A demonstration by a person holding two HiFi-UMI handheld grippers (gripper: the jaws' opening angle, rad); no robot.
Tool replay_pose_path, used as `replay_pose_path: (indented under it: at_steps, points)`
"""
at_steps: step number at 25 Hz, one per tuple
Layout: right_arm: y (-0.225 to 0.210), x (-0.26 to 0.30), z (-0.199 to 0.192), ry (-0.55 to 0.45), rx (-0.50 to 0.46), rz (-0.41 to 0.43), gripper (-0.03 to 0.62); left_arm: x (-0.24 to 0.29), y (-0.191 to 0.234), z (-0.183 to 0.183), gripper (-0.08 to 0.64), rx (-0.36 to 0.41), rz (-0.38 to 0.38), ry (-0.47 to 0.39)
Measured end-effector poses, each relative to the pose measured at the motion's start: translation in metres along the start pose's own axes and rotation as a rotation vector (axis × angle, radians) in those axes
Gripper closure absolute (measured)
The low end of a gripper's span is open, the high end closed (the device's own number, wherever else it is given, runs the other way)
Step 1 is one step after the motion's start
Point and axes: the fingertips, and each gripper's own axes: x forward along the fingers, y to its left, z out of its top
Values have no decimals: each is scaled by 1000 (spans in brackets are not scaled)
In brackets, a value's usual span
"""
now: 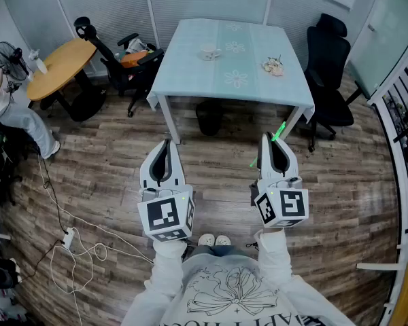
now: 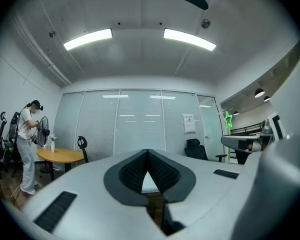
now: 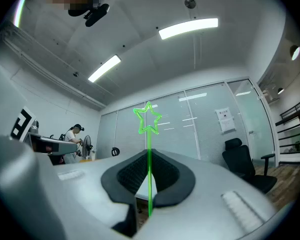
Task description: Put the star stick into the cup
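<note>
Right hand-held gripper (image 3: 149,155) clamped on star stick (image 3: 149,140), star end up. Left hand-held gripper (image 2: 147,154) closed, empty. Cup (image 1: 209,51) on table (image 1: 190,77), well apart. Pickup done; carry and insertion left.

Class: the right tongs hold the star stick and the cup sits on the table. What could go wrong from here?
1. The thin star stick juts well past the right tongs, so it might tilt or slip.
2. The cup stands on the table with nothing steadying it; the left tongs are shut and empty, so a poke could tip it.
</note>
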Motion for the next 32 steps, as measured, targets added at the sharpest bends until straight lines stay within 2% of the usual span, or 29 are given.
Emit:
replay_pose_path:
  at_steps: [23, 32]
  points:
    - [27, 35, -22, -9, 38, -1, 572, 27, 46, -18, 554, 2, -8, 9]
    - [16, 58, -34, 6, 44, -1, 572, 57, 44, -25, 554, 1, -20, 24]
